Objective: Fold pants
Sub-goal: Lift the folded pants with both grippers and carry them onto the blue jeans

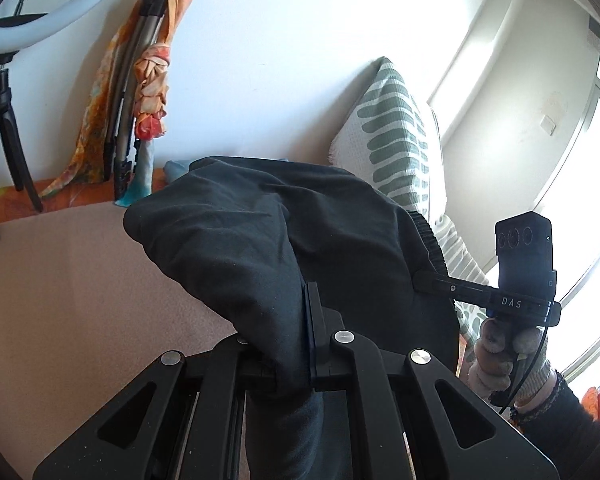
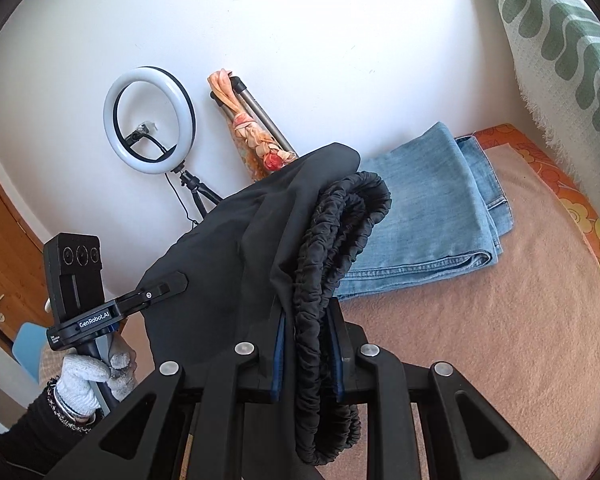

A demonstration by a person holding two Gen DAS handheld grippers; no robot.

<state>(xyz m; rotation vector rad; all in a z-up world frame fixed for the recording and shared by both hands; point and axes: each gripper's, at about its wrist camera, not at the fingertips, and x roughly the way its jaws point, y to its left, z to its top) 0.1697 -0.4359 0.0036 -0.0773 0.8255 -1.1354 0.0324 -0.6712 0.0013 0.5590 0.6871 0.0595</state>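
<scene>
We saw black pants (image 2: 227,248) and folded blue jeans (image 2: 432,216). The pillow (image 1: 396,136) was white with green stripes, the blanket (image 2: 480,340) pink.

L hand-held gripper (image 1: 300,344) + R hand-held gripper (image 2: 310,354) both clamped, gloved hands.

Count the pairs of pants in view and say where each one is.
2. The black pants hang in the air, clamped by both grippers. The blue jeans lie folded on the pink blanket near the wall. Others may be hidden behind the black pair.
</scene>
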